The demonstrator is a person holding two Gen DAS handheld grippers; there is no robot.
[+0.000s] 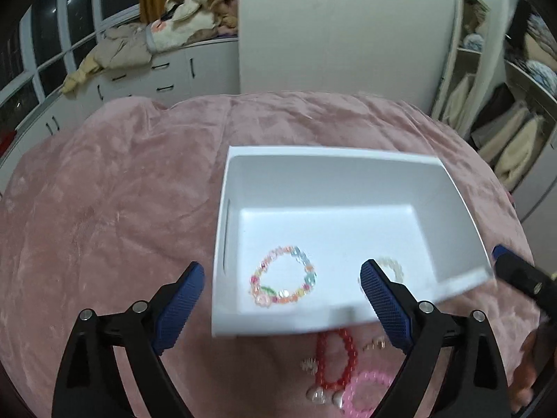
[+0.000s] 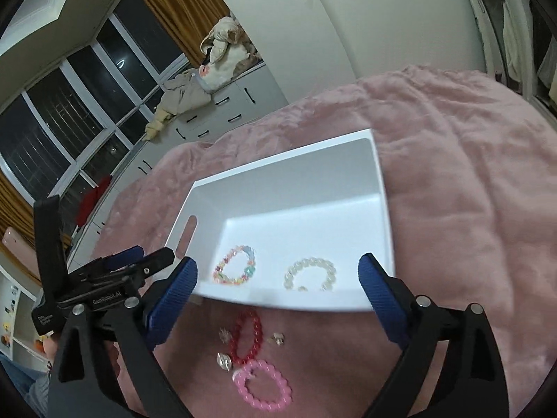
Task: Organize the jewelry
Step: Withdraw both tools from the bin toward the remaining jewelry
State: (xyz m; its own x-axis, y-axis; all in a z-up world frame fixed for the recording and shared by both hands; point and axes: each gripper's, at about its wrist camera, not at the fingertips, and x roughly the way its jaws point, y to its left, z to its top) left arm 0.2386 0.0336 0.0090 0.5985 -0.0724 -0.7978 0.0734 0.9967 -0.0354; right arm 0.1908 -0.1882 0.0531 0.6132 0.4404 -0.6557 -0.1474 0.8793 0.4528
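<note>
Right wrist view: white bin (image 2: 348, 188) on pink blanket (image 2: 470, 174), holding two bracelets; red bracelet (image 2: 248, 336) just outside. Left gripper (image 1: 282, 292) and right gripper (image 2: 278, 282) both spread wide, holding nothing.

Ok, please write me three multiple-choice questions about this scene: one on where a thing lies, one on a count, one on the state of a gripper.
1. Where does the red bracelet lie?
A. inside the white bin
B. on the pink blanket, in front of the bin
C. between the left gripper's fingers

2. How many bracelets lie inside the bin?
A. one
B. two
C. four

3. How is the right gripper?
A. open, holding nothing
B. shut on the pink bracelet
C. shut on the bin's rim

Answers:
1 B: the red bracelet rests on the pink blanket outside the white bin.
2 B: only the multicolour bracelet and the clear bracelet are inside.
3 A: the right gripper has its fingers spread, nothing between.
</note>
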